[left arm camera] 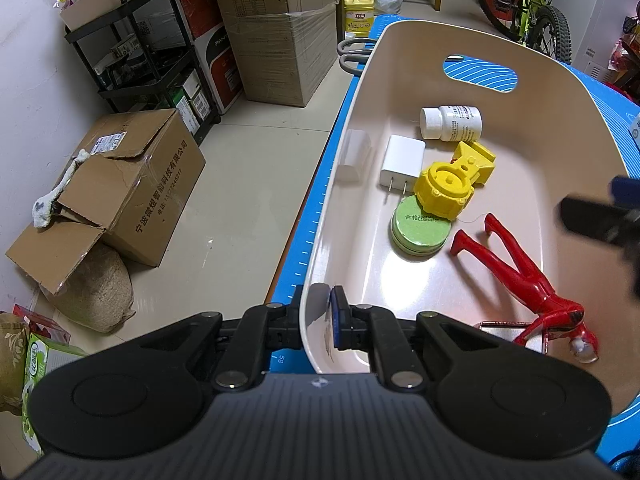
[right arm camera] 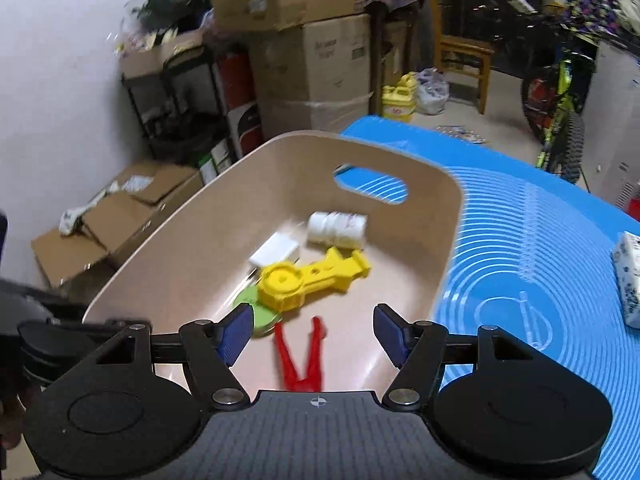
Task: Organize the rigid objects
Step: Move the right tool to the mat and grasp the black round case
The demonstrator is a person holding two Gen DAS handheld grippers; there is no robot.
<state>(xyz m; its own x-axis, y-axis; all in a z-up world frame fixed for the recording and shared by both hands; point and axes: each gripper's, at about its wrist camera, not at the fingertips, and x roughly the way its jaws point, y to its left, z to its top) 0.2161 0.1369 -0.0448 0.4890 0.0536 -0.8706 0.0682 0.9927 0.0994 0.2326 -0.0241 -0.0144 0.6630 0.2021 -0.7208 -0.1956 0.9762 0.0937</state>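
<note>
- left gripper [left arm camera: 320, 312] is clamped on the near rim of the beige bin [left arm camera: 520, 92], jaws narrow with the wall pinched between them, steadying it.
- right gripper [right arm camera: 310, 336] hangs over the bin with jaws spread wide and nothing between the pads; the red figure [right arm camera: 304, 360] lies on the bin floor right under it.
- in the bin: the red figure, a green round tin [left arm camera: 418, 232], a yellow plastic part [left arm camera: 452, 184], a white charger [left arm camera: 402, 162], a white pill bottle [left arm camera: 452, 122].
- looks most of the way done.
- a patterned white box [right arm camera: 630, 280] sits out on the blue mat [right arm camera: 520, 248] on the table, far right, well apart from the bin; likely next.
- floor clutter left: cardboard boxes [left arm camera: 132, 184], a black cart [left arm camera: 132, 48]; nothing blocks the route to the box.
</note>
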